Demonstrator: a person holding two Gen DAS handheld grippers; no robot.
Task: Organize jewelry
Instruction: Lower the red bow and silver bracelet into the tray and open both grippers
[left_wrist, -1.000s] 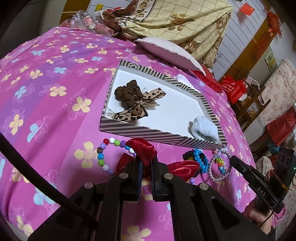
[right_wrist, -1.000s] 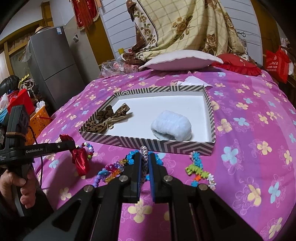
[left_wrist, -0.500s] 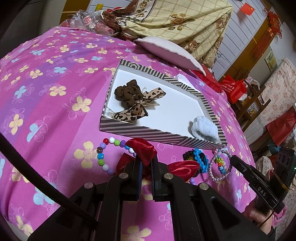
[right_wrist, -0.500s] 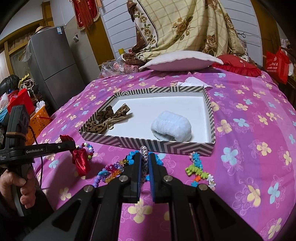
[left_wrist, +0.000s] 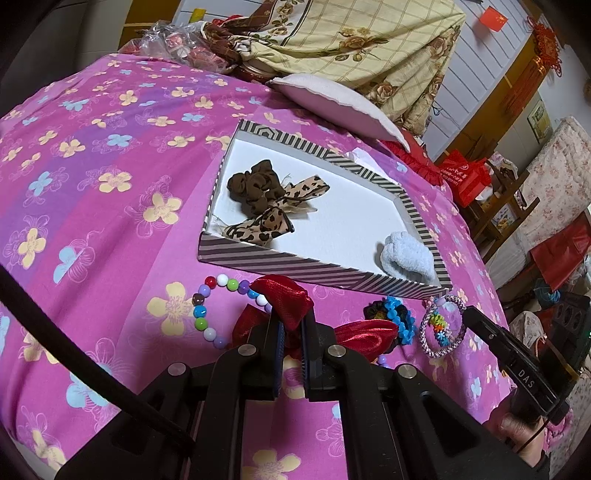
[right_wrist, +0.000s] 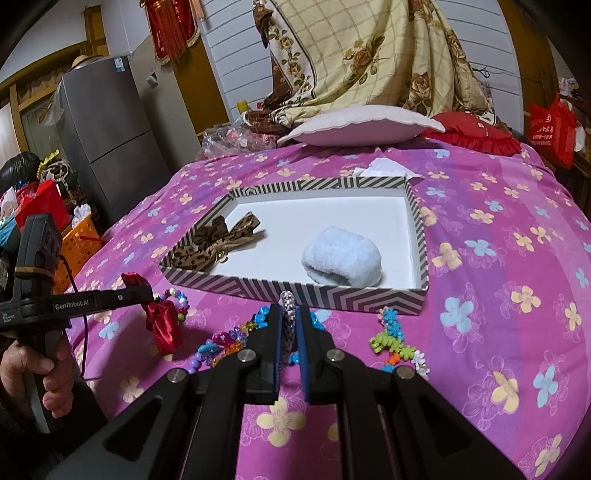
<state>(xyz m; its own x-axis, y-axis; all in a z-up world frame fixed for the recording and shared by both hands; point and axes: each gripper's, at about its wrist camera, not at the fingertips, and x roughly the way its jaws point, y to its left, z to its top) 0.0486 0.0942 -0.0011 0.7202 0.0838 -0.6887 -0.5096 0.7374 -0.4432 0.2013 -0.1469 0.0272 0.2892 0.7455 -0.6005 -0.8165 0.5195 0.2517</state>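
Left gripper (left_wrist: 290, 323) clamped on the red satin bow (left_wrist: 284, 299), lifted just in front of the striped box (left_wrist: 280, 264); right gripper (right_wrist: 289, 317) pinching the braided bracelet (right_wrist: 287, 314) upright near the same wall. Inside the box: leopard bow (right_wrist: 218, 243), blue scrunchie (right_wrist: 341, 256) (beads scattered on the pink bedspread (right_wrist: 498, 314)).

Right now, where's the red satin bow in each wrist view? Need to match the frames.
Left wrist: red satin bow bottom center, clamped in the left gripper.
Right wrist: same bow at lower left, hanging from that gripper's fingertips.
Shared landmark: striped box, just beyond the bow in both.
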